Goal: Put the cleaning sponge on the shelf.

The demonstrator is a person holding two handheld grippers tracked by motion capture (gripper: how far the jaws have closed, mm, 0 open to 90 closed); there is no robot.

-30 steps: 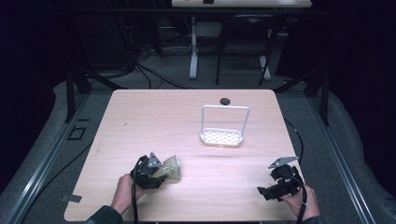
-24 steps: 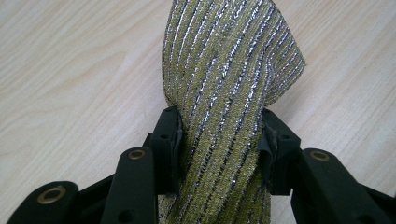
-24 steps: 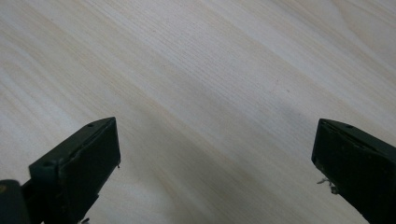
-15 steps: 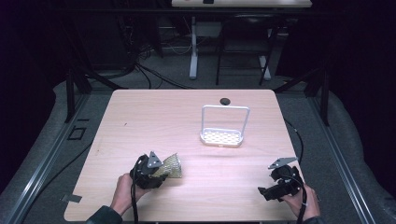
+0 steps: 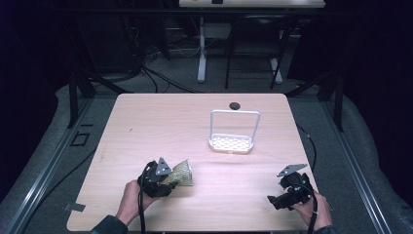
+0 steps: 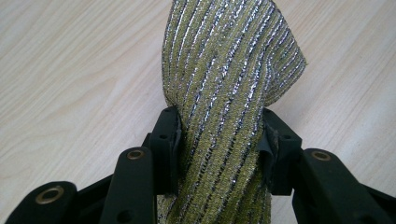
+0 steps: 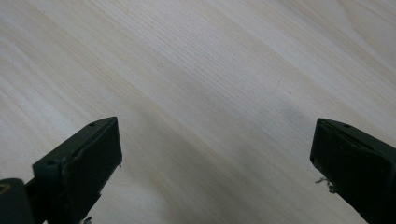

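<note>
Near the front left corner of the tabletop (image 5: 146, 126), the left gripper (image 6: 219, 130) is clamped on a glittery gold-striped scouring cloth (image 6: 229, 79), its free end flaring out above the wood. That reads as the carry step: next, probably lift and swing it toward the white rack (image 5: 232, 142) past the middle. At the front right corner, the right gripper (image 7: 215, 154) waits, jaws apart.

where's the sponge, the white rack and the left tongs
sponge (image 6: 233, 70), left gripper view, on its striped gold and silver face above the jaws
white rack (image 5: 231, 144), high view, on its perforated base
left tongs (image 6: 219, 135), left gripper view, midway between the two black tips clamped on the sponge
</note>
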